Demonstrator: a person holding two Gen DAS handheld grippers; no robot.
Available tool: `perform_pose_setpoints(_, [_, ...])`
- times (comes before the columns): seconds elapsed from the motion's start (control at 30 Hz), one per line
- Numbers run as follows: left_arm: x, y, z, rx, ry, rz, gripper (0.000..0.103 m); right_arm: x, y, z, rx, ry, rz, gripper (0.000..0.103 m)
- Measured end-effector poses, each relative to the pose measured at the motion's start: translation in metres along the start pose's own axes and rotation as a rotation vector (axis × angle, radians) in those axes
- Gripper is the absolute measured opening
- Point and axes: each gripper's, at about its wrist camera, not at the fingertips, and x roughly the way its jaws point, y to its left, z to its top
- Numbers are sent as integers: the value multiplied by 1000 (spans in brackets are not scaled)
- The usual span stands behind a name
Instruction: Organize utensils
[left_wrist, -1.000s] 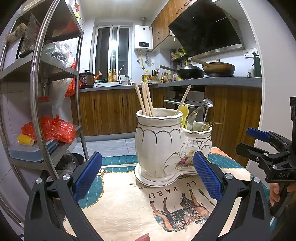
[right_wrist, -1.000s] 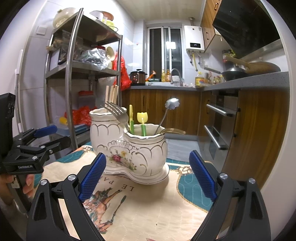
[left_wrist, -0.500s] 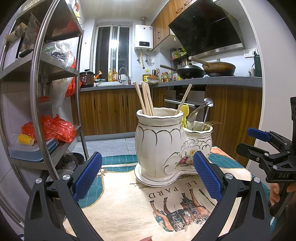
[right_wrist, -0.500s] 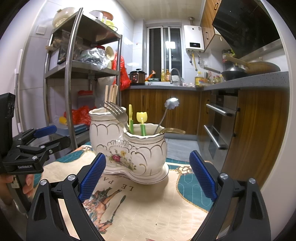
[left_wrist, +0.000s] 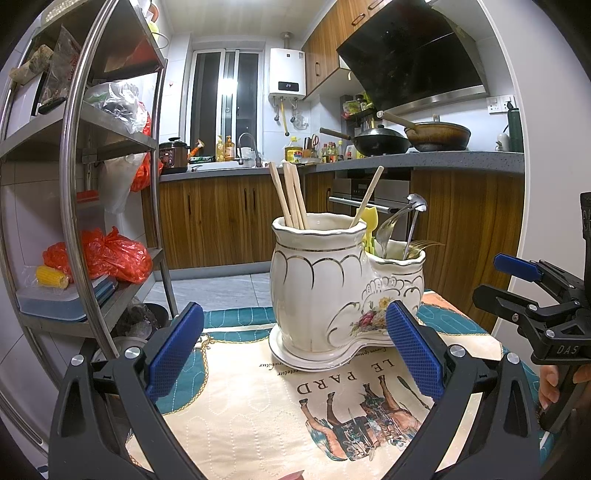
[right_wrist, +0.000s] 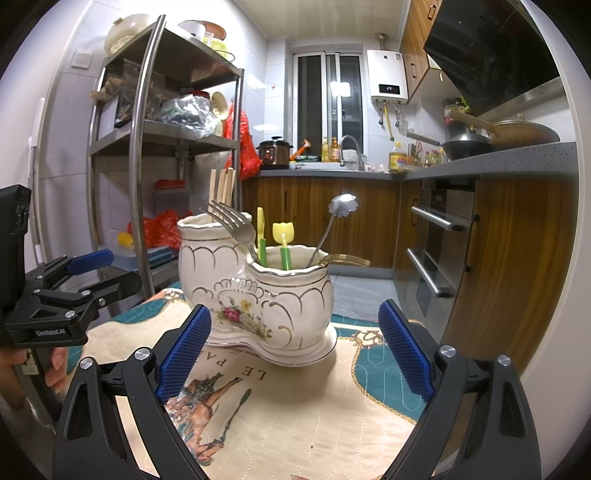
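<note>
A white ceramic two-pot utensil holder (left_wrist: 321, 288) (right_wrist: 258, 291) stands on a printed mat. Its tall pot holds several wooden chopsticks (left_wrist: 290, 195) (right_wrist: 221, 186). The low pot holds a steel fork (right_wrist: 232, 225), two small yellow-and-green utensils (right_wrist: 283, 240), a flower-ended spoon (right_wrist: 341, 206) and a gold fork (right_wrist: 347, 260). My left gripper (left_wrist: 295, 354) is open just in front of the holder, nothing between its blue pads. My right gripper (right_wrist: 295, 354) is open on the holder's other side, also holding nothing. Each gripper shows at the edge of the other's view.
The mat (left_wrist: 258, 413) with a horse print covers a small table. A steel shelf rack (left_wrist: 74, 177) with bags and boxes stands to the left. Wood cabinets, an oven (right_wrist: 436, 251) and a counter with pans (left_wrist: 436, 133) lie behind and to the right.
</note>
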Motion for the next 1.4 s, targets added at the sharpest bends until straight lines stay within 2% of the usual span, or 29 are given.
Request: perform_pose_setpoints(1.4, [1,2,-4,0,13,9,97,0,0,1,0,2,0,93])
